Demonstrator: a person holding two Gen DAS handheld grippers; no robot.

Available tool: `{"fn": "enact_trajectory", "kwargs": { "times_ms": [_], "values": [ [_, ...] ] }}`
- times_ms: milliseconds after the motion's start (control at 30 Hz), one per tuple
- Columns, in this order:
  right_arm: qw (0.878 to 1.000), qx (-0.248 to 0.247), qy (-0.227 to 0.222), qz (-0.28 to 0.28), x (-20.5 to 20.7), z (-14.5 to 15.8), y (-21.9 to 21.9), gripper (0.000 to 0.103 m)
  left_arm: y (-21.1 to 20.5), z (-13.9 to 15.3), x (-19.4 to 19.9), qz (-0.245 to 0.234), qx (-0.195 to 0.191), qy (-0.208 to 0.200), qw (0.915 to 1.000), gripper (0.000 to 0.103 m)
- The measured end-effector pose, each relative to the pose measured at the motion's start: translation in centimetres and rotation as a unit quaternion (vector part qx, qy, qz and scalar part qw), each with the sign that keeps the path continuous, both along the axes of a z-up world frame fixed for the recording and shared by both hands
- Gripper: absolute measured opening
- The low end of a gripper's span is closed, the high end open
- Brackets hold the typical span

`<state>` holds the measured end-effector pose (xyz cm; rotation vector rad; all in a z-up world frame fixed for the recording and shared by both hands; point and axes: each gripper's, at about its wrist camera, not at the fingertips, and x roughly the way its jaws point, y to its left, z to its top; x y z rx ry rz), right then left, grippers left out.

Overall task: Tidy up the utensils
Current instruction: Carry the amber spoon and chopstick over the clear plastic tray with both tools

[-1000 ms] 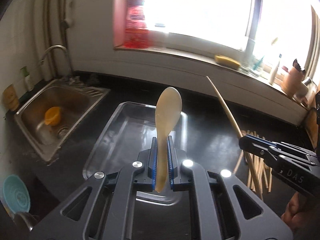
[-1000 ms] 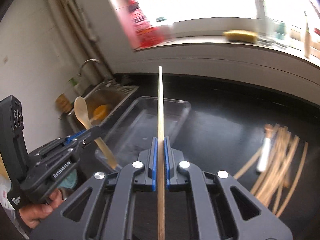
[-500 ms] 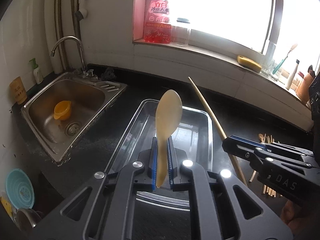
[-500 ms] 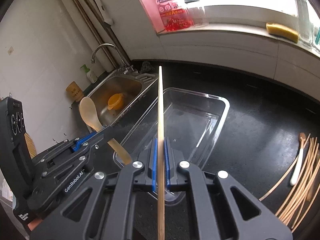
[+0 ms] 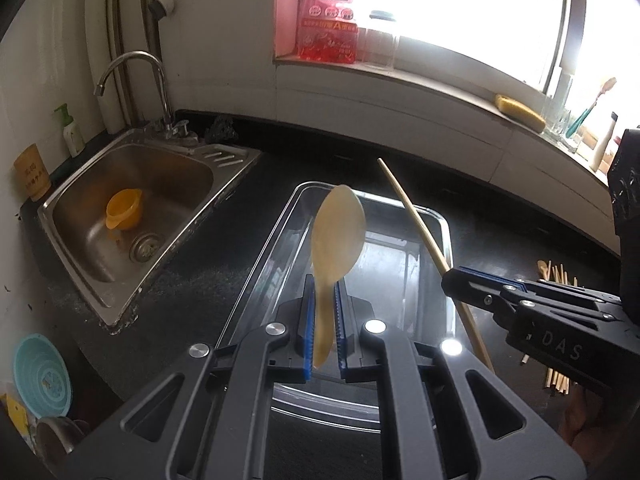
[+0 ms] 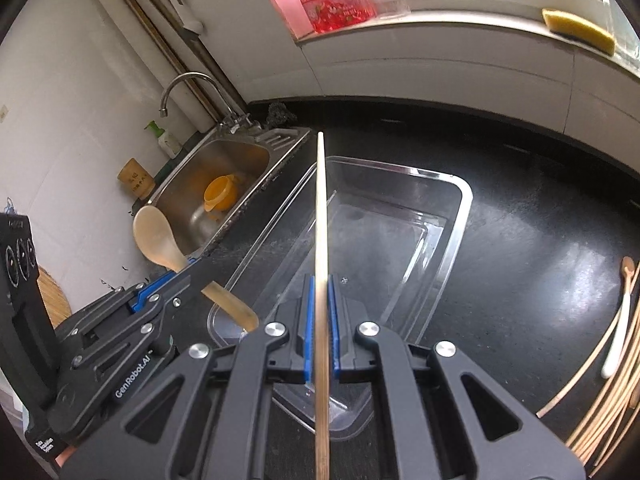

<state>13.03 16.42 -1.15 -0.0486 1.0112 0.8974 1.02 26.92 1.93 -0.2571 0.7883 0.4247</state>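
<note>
My left gripper (image 5: 322,312) is shut on a pale wooden spoon (image 5: 338,236), bowl up, held above the near end of a clear plastic tray (image 5: 264,264) on the black counter. My right gripper (image 6: 319,312) is shut on a single wooden chopstick (image 6: 321,216) that points forward over the same tray (image 6: 460,216). The right gripper (image 5: 452,280) with the chopstick (image 5: 416,216) shows at right in the left wrist view. The left gripper (image 6: 192,268) with the spoon (image 6: 158,240) shows at left in the right wrist view.
A steel sink (image 5: 132,208) with an orange cup (image 5: 124,210) and a tap lies left of the tray. A pile of chopsticks (image 6: 600,412) and a white-handled spoon (image 6: 618,340) lie on the counter at right. The windowsill holds a red bottle (image 5: 326,12) and a sponge (image 5: 520,112).
Both grippers have moved left and forward with their utensils, from beside the chopstick pile to over the tray. The tray and sink now sit nearer and more central.
</note>
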Motion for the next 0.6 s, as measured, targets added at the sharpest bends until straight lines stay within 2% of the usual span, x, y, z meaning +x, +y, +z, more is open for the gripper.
{"fn": "enact_trajectory", "kwargs": {
  "times_ms": [500, 600],
  "values": [
    [0.999, -0.025, 0.035, 0.001, 3.2, -3.0, 2.4, 0.008, 1.5, -3.8, 4.5, -0.026, -0.036, 0.047, 0.9979, 0.009],
    [0.999, -0.022, 0.044, -0.011, 4.1, -3.3, 2.4, 0.008, 2.1, -4.0, 4.7, -0.025, -0.041, 0.049, 0.9977, 0.013]
  ]
}}
